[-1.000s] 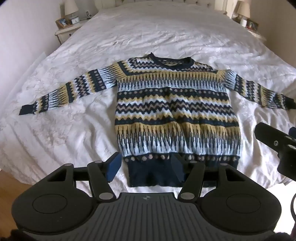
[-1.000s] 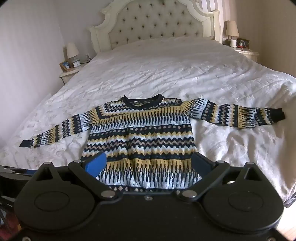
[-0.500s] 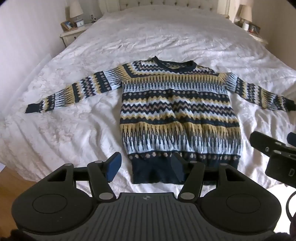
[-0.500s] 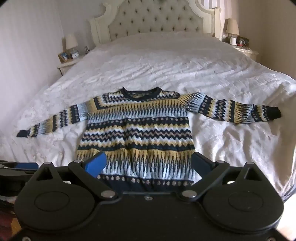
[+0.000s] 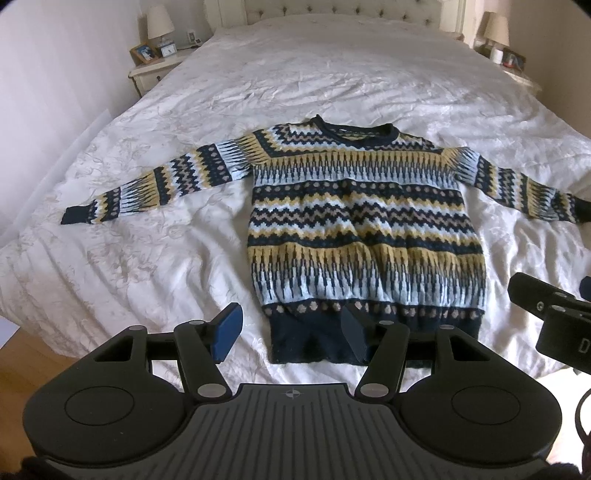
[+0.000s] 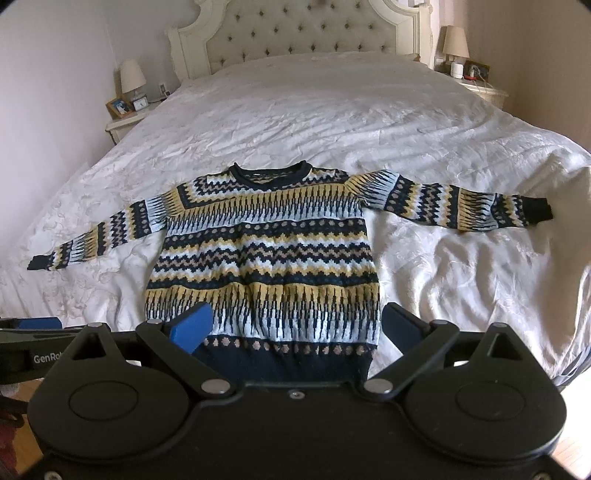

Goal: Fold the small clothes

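Observation:
A patterned knit sweater [image 5: 362, 221] in navy, yellow and pale blue lies flat, front up, on the white bed [image 5: 332, 74], both sleeves spread out sideways and the neck toward the headboard. It also shows in the right wrist view [image 6: 266, 254]. My left gripper [image 5: 291, 334] is open and empty, above the left part of the navy hem. My right gripper [image 6: 295, 326] is open and empty, above the hem's middle. Part of the right gripper shows at the right edge of the left wrist view [image 5: 550, 314].
A tufted headboard [image 6: 303, 33] stands at the far end. Nightstands with lamps flank the bed, left [image 6: 125, 114] and right [image 6: 476, 81]. Wooden floor [image 5: 22, 362] shows below the bed's near edge.
Both grippers have pulled back and risen slightly, so more of the bed and the sweater shows. The sweater has not moved. Both jaws stay open.

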Tool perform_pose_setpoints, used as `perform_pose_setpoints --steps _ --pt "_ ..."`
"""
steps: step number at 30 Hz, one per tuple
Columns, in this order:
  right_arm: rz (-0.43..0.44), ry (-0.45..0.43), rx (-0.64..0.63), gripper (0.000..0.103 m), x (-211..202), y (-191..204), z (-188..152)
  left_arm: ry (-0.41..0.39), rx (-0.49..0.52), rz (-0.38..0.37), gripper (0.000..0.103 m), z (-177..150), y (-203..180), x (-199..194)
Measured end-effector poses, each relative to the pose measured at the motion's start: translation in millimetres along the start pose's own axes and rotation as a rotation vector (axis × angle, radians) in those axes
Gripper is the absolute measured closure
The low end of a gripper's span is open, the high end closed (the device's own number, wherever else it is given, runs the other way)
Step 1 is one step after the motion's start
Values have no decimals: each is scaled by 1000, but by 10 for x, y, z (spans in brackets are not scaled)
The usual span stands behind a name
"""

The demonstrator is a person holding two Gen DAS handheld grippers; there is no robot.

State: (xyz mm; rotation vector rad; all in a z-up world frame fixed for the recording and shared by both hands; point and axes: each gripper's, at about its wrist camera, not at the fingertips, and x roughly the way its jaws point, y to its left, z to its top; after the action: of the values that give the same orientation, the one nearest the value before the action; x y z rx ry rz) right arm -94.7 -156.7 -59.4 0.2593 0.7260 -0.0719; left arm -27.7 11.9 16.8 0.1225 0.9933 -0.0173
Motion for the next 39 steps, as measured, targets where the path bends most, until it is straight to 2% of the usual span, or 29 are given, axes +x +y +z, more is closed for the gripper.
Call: perform_pose_setpoints --steps 39 --pt "21 4 -10 5 18 105 -15 16 -8 -3 45 -129 -56 5"
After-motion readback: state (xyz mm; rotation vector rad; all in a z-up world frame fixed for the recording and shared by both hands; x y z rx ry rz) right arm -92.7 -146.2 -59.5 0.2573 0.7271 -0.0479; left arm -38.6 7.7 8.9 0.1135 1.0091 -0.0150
